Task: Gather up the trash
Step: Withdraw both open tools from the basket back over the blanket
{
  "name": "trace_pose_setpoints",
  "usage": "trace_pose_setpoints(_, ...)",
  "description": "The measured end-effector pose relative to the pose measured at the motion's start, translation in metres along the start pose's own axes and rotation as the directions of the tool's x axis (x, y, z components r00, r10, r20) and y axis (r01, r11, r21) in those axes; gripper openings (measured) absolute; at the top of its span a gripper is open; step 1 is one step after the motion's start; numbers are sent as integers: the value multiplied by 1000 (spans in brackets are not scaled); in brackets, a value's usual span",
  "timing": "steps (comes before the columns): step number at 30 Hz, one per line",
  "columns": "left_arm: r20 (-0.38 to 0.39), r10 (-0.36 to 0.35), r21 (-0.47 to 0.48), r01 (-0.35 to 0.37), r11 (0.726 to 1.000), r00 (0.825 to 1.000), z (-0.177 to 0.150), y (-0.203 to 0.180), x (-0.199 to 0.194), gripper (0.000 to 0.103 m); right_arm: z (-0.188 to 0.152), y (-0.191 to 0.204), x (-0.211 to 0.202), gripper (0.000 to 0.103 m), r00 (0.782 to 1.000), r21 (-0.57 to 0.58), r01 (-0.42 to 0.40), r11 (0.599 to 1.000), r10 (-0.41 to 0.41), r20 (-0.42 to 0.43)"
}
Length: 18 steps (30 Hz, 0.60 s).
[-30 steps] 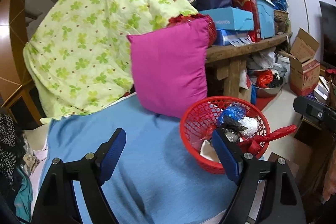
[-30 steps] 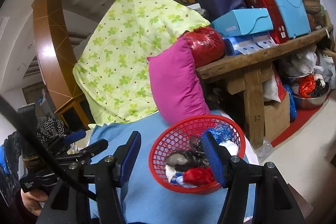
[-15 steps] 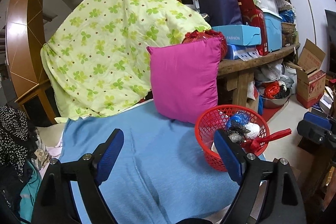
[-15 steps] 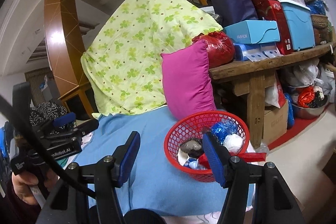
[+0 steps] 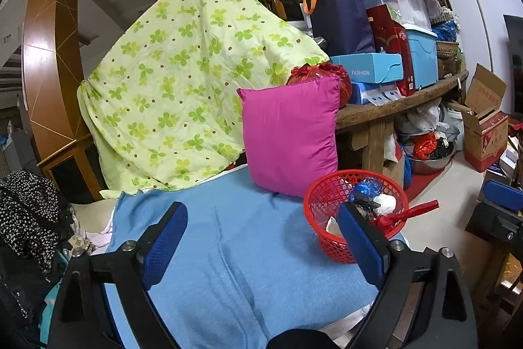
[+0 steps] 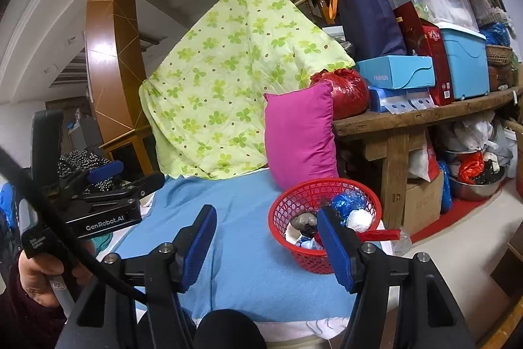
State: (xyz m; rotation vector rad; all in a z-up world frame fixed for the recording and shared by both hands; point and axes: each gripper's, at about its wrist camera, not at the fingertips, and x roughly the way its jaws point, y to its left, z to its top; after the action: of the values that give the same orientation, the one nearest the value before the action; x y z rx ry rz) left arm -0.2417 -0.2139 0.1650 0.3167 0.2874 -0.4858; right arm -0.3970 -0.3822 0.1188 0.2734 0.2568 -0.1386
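Note:
A red mesh basket (image 5: 322,200) (image 6: 295,197) stands on the right end of a blue blanket (image 5: 248,237) (image 6: 248,237). It holds several pieces of trash: a blue bag (image 5: 366,187) (image 6: 348,203), a white wad (image 5: 385,201) (image 6: 359,219), a dark lump (image 6: 302,221) and a red wrapper (image 5: 407,213) (image 6: 380,234) sticking out over the rim. My left gripper (image 5: 263,246) is open and empty, held back above the blanket. My right gripper (image 6: 266,246) is open and empty, also back from the basket. The left gripper also shows in the right wrist view (image 6: 98,185).
A magenta pillow (image 5: 291,133) (image 6: 300,133) leans behind the basket, next to a green clover quilt (image 5: 183,80). A wooden bench (image 6: 421,116) loaded with boxes stands at right, with bags and a metal bowl (image 6: 474,185) beneath. Dark clothes (image 5: 29,211) lie at left.
Both grippers have pulled back and up from the basket, so it looks smaller and farther. Both stay open and empty.

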Motion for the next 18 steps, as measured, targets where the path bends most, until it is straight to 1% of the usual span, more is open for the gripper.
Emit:
trace_pose_setpoints(7,3,18,29,-18,999,1000,-2,-9,-21,96,-9,5,-20,68,1000,19,11,1000,-11,-15)
trace_pose_setpoints(12,6,25,44,-26,999,1000,-1,-16,-34,96,-12,1,-29,68,1000,45,23,999,-22,-20)
trace_pose_setpoints(18,3,36,58,-36,998,999,0,-25,-45,97,-16,-1,-40,68,996,48,82,995,-81,-23)
